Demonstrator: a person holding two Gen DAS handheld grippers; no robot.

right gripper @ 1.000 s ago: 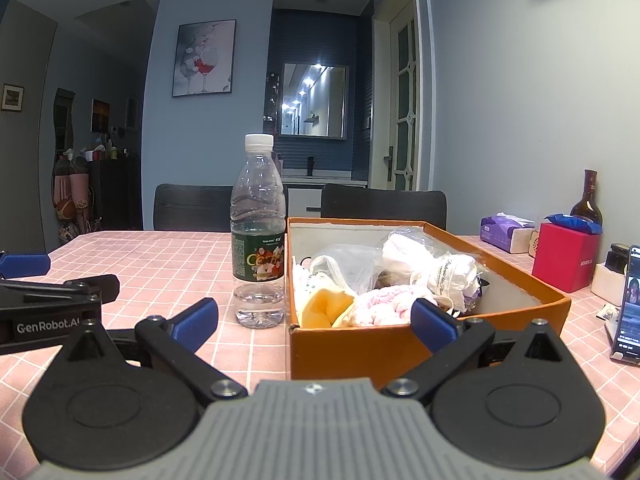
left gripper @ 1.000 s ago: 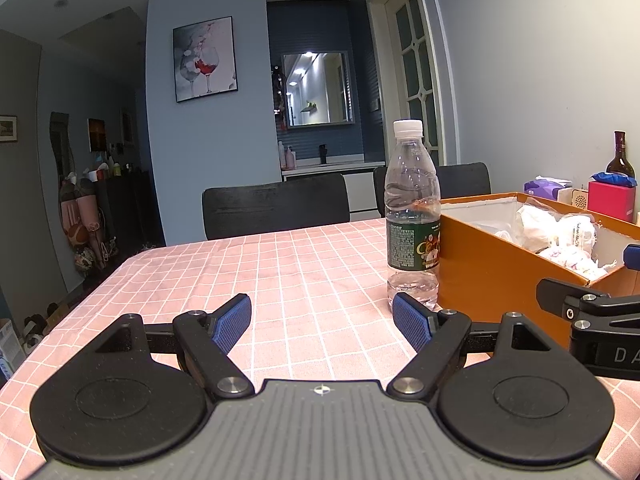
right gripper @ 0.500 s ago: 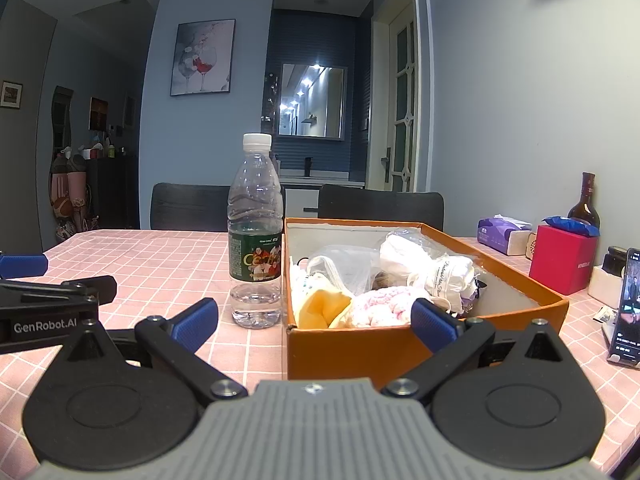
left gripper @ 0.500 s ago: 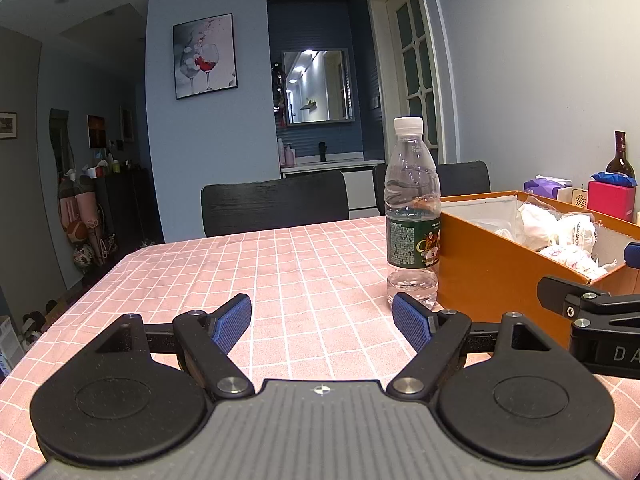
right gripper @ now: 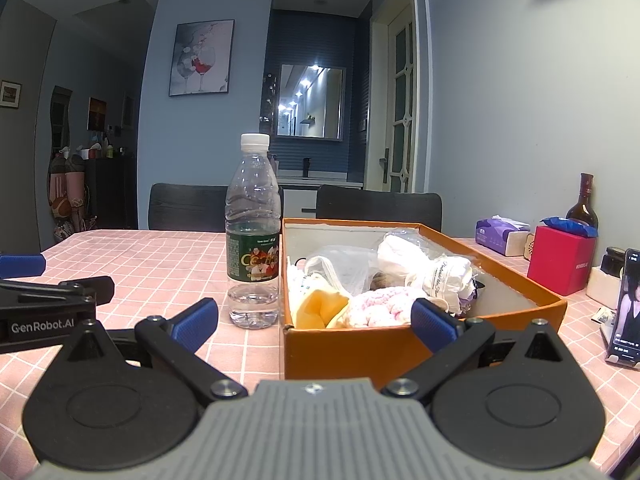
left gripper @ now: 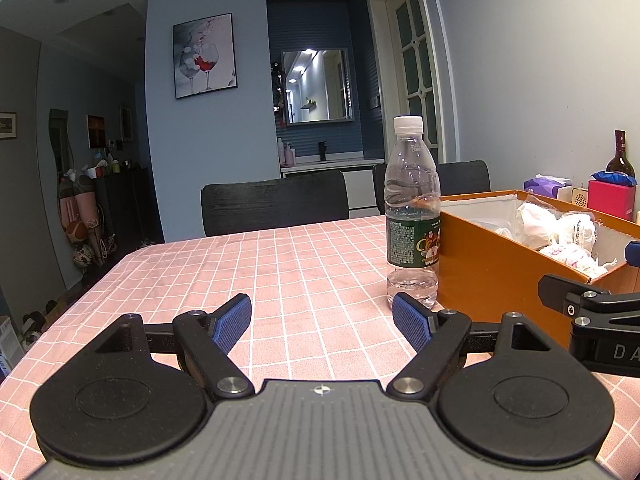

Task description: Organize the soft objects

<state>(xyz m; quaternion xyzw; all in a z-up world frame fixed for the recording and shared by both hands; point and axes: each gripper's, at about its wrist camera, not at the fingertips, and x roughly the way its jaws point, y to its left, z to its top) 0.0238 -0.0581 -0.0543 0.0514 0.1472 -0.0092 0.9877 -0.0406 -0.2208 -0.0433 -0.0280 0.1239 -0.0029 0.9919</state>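
From the left wrist, the left gripper (left gripper: 322,322) hovers empty with fingers spread above the pink checked worktop (left gripper: 248,268), a water bottle (left gripper: 411,216) upright against the orange box (left gripper: 496,276). From the right wrist, the right gripper (right gripper: 316,318) is likewise spread and empty before that box, where the soft objects (right gripper: 380,292) lie piled.

"genrobot.ai" on left tool (right gripper: 56,312); "da" on right tool (left gripper: 600,320)

My table (right gripper: 168,256), in pink checked cloth, is carrying an orange box (right gripper: 400,344); a water bottle (right gripper: 253,240) is standing just beside the box's left wall.
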